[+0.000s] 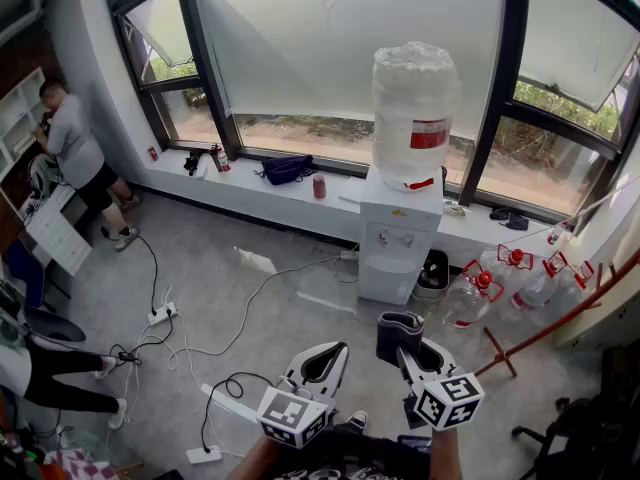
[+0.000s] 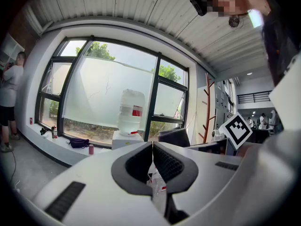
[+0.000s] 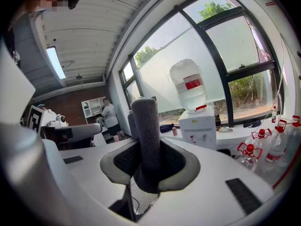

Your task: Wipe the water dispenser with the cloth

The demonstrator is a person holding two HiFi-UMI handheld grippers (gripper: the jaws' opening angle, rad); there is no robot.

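Note:
The white water dispenser (image 1: pixel 398 246) stands against the window ledge with a big clear bottle (image 1: pixel 414 113) on top; it also shows as the dispenser (image 2: pixel 123 139) and the dispenser (image 3: pixel 199 131) in the two gripper views. My right gripper (image 1: pixel 400 340) is shut on a folded dark grey cloth (image 3: pixel 146 140), which sticks up between its jaws; the cloth (image 1: pixel 399 330) shows in the head view too. It is well short of the dispenser. My left gripper (image 1: pixel 324 363) is shut with nothing in it, beside the right one.
Empty water jugs with red caps (image 1: pixel 508 275) lie right of the dispenser. Cables and power strips (image 1: pixel 160 316) run over the grey floor. A person in a grey shirt (image 1: pixel 76 153) stands far left. A dark bag (image 1: pixel 286 168) and a red can (image 1: pixel 319 186) sit on the ledge.

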